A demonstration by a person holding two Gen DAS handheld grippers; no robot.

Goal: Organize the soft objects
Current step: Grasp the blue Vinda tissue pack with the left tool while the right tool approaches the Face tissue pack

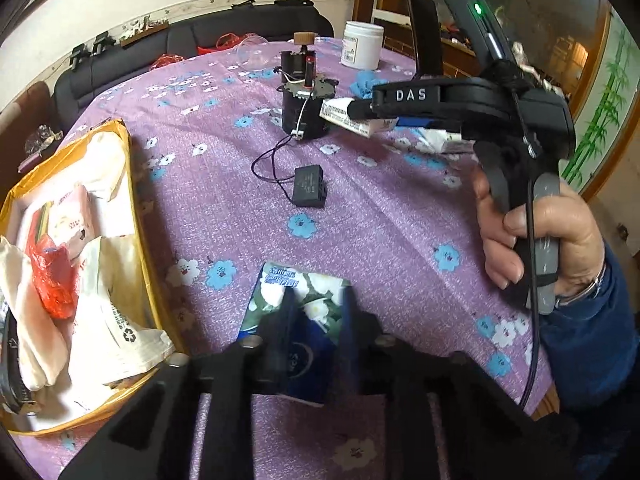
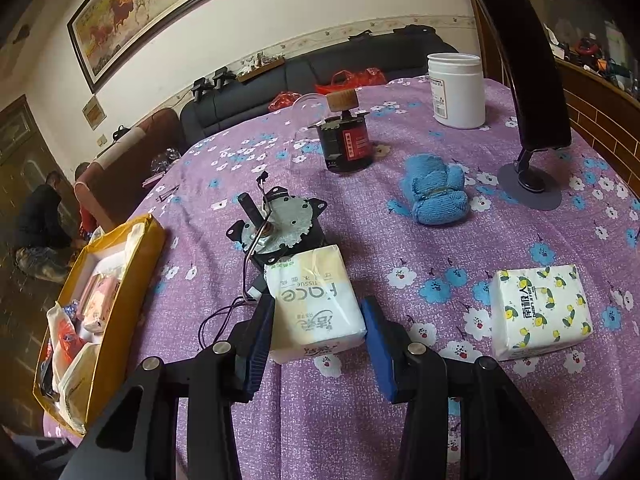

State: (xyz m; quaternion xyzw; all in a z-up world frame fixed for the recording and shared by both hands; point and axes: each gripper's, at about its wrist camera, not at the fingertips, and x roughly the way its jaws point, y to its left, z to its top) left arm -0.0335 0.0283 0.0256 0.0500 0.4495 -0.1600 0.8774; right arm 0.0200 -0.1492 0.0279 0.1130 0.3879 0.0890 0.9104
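In the left wrist view a blue floral tissue pack (image 1: 280, 300) lies on the purple flowered tablecloth (image 1: 380, 220), and my left gripper (image 1: 318, 312) is shut on its near end, its fingers blurred. My right gripper (image 2: 318, 308) is shut on a white "face" tissue pack (image 2: 312, 308), blue pads (image 2: 376, 340) against both sides. From the left wrist view that white pack (image 1: 360, 120) hangs above the table in the right gripper (image 1: 360, 114), held by a hand (image 1: 520, 240). A lemon-print tissue pack (image 2: 540, 312) and a rolled blue towel (image 2: 436, 192) lie on the cloth.
A yellow box (image 1: 132, 208) (image 2: 120, 292) with bags and tissue packs sits at the table's left edge. Two motors (image 2: 280, 224) (image 2: 348, 144), a wired black block (image 1: 310, 190), a white jar (image 2: 458, 88) and a phone on a stand (image 2: 524, 80) stand behind. People (image 2: 40, 232) crouch on the floor at left.
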